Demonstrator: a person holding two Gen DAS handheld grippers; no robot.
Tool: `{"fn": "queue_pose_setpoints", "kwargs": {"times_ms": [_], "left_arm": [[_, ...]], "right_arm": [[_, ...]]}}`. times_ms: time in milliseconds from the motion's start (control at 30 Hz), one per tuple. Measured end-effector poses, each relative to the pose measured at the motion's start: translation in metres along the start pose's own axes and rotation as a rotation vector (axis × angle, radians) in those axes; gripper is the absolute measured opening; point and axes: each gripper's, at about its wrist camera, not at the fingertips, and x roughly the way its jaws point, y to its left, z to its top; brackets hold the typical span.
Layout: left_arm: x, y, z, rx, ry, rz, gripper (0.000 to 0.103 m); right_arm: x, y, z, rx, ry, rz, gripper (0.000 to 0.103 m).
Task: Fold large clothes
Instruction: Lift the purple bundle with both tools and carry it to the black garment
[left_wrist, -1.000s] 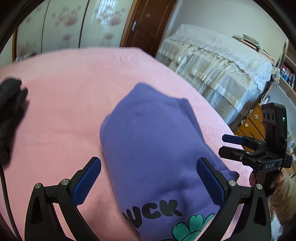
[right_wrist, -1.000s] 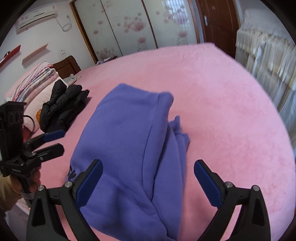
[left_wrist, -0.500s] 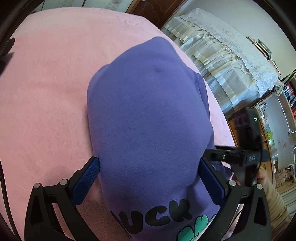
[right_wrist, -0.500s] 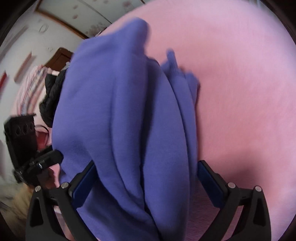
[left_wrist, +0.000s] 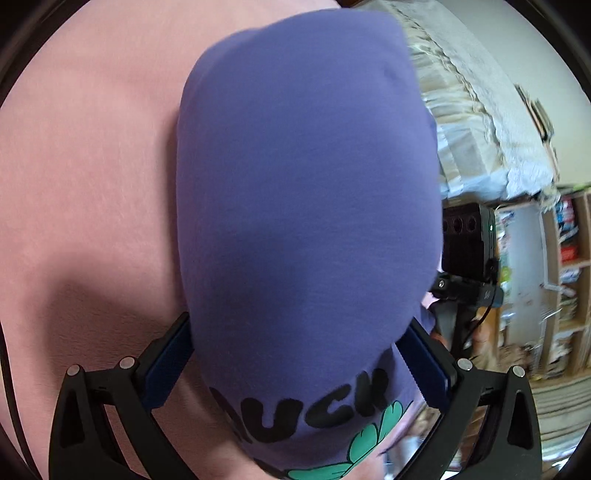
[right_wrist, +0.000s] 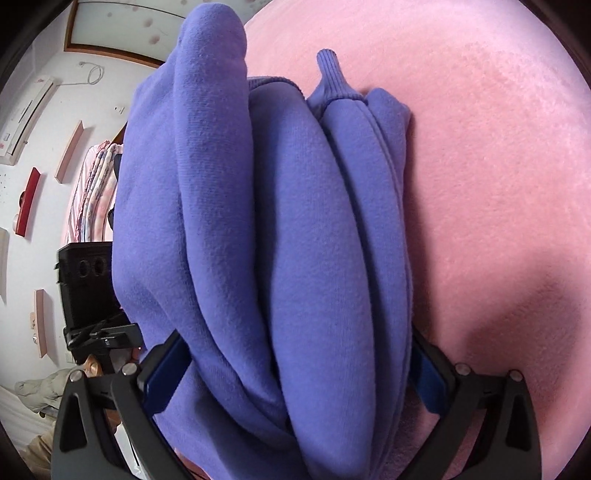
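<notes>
A folded purple sweatshirt (left_wrist: 303, 184) with black letters and a green print lies on the pink bed cover (left_wrist: 92, 166). My left gripper (left_wrist: 299, 332) is open, its blue pads (left_wrist: 170, 362) on either side of the printed end of the bundle. In the right wrist view the same sweatshirt (right_wrist: 277, 221) shows its stacked folds and a ribbed cuff (right_wrist: 328, 70). My right gripper (right_wrist: 295, 354) is open too, straddling that end, with the cloth bulging over the jaws. The right gripper's black housing (left_wrist: 465, 254) shows beyond the garment; the left gripper's housing (right_wrist: 85, 288) shows at the left.
Pink bed cover (right_wrist: 480, 147) stretches to the right of the bundle. A lace-draped piece of furniture (left_wrist: 480, 110) and a bookshelf (left_wrist: 565, 277) stand beside the bed. Folded quilts (right_wrist: 92, 184) and a wall air conditioner (right_wrist: 26, 114) lie at the far left.
Both grippers have come down and forward onto the folded sweatshirt from opposite ends, so it now fills both views and sits between the open fingers. The jaws have kept their width.
</notes>
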Motion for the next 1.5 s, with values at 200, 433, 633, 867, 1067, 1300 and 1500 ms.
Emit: {"fn": "queue_pose_setpoints", "kwargs": {"times_ms": [200, 433, 633, 867, 1067, 1300, 1500], "left_arm": [[0.015, -0.005, -0.001, -0.05, -0.008, 0.007, 0.103], [0.028, -0.011, 0.003, -0.154, 0.03, 0.001, 0.103], [0.042, -0.018, 0.006, -0.166, 0.044, -0.01, 0.1], [0.019, -0.055, -0.013, -0.053, -0.056, 0.011, 0.085], [-0.029, -0.065, -0.048, -0.029, -0.121, -0.01, 0.084], [-0.116, -0.071, -0.099, 0.012, -0.239, -0.007, 0.084], [-0.234, -0.079, -0.111, 0.057, -0.408, 0.029, 0.085]], "right_arm": [[-0.001, 0.005, -0.006, -0.006, -0.036, 0.035, 0.081], [-0.002, 0.015, -0.015, -0.008, -0.068, 0.03, 0.073], [-0.006, 0.026, -0.022, -0.02, -0.097, 0.009, 0.064], [-0.021, 0.062, -0.041, -0.039, -0.131, -0.049, 0.054], [-0.035, 0.121, -0.089, -0.088, -0.16, -0.032, 0.049], [-0.031, 0.21, -0.115, -0.157, -0.224, 0.0, 0.048], [-0.013, 0.334, -0.082, -0.319, -0.279, 0.053, 0.048]]}}
